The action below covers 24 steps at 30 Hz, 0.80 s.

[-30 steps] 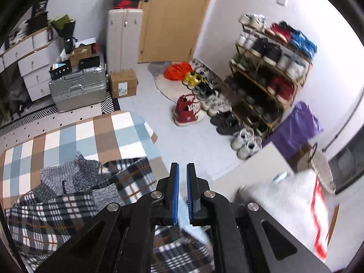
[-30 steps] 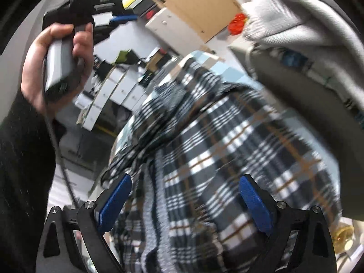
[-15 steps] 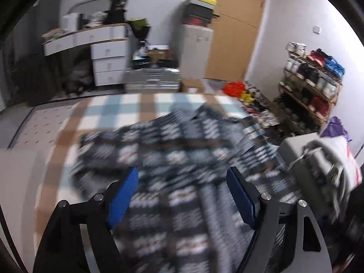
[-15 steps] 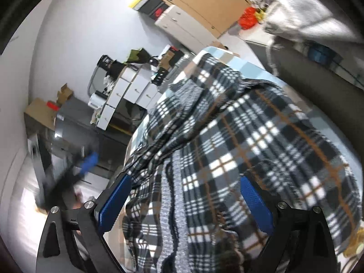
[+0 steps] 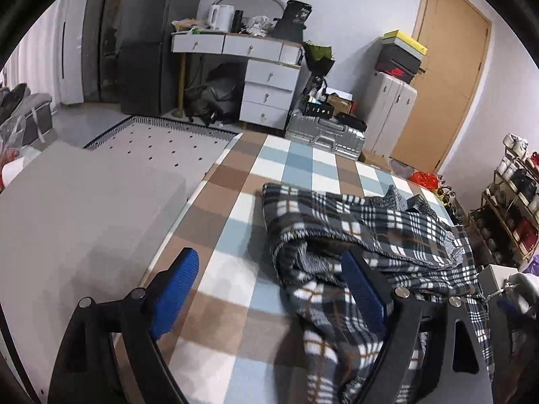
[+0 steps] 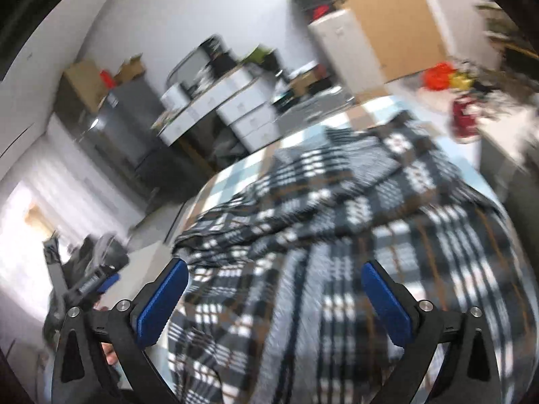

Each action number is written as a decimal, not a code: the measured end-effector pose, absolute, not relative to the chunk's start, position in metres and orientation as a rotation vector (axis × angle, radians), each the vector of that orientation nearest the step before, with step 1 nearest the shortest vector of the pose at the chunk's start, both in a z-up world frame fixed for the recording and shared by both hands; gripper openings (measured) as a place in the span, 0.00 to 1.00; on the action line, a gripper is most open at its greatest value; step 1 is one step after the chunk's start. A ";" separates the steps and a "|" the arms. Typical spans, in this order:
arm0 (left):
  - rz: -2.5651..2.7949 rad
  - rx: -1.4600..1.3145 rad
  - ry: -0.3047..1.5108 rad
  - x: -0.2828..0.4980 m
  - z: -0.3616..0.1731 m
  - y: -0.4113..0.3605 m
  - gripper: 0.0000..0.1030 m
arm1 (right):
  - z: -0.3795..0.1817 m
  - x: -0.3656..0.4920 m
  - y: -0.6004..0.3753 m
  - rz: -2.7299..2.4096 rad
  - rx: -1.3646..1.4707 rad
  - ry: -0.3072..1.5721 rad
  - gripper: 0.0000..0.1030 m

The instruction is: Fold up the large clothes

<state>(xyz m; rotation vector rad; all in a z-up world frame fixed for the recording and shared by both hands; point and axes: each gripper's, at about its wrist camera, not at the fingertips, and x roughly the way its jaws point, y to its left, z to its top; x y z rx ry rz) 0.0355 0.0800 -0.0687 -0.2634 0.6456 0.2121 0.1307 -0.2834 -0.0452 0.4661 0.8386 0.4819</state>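
A dark plaid shirt (image 5: 387, 232) lies crumpled on a table with a brown, blue and white checked cloth (image 5: 235, 202). My left gripper (image 5: 269, 289) hovers low over the shirt's left edge. Its jaws are opening, with only the cloth and the shirt's rim below the gap and nothing pinched. Its right finger (image 5: 362, 289) is over the plaid fabric. In the blurred right wrist view the plaid shirt (image 6: 353, 202) fills the middle. My right gripper (image 6: 274, 303) is above it, jaws opening wide, gripping nothing. The left gripper (image 6: 91, 282) shows at the lower left there.
A grey block (image 5: 84, 208) stands against the table's left side. Beyond the table are a silver suitcase (image 5: 323, 133), a white desk with drawers (image 5: 266, 91), a dark fridge (image 5: 134, 43) and a wooden door (image 5: 444, 67). A shoe rack (image 5: 515, 202) lines the right wall.
My left gripper went from shut to wide open and swung from the shoe-rack side to the shirt's left edge. The right view rolled; the hand holding the left gripper dropped to its lower left.
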 end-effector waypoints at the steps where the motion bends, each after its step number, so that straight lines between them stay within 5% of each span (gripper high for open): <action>1: 0.233 -0.245 0.636 0.038 -0.069 0.080 0.81 | -0.048 0.149 -0.287 0.466 0.487 0.864 1.00; 6: 0.293 -0.207 0.613 0.031 -0.071 0.093 0.81 | -0.087 0.242 -0.315 0.399 0.692 1.074 1.00; 15: 0.297 -0.183 0.670 0.041 -0.080 0.089 0.81 | -0.128 0.291 -0.308 0.254 0.586 1.180 0.97; 18: 0.287 -0.196 0.688 0.045 -0.082 0.085 0.81 | -0.128 0.293 -0.298 0.239 0.453 1.112 0.85; 20: 0.291 -0.194 0.700 0.048 -0.084 0.082 0.81 | -0.130 0.294 -0.296 0.190 0.424 1.093 0.62; 22: 0.300 -0.197 0.732 0.054 -0.089 0.080 0.81 | -0.133 0.294 -0.298 0.154 0.410 1.071 0.49; 24: 0.311 -0.212 0.758 0.057 -0.093 0.079 0.81 | -0.128 0.293 -0.296 0.127 0.348 1.039 0.15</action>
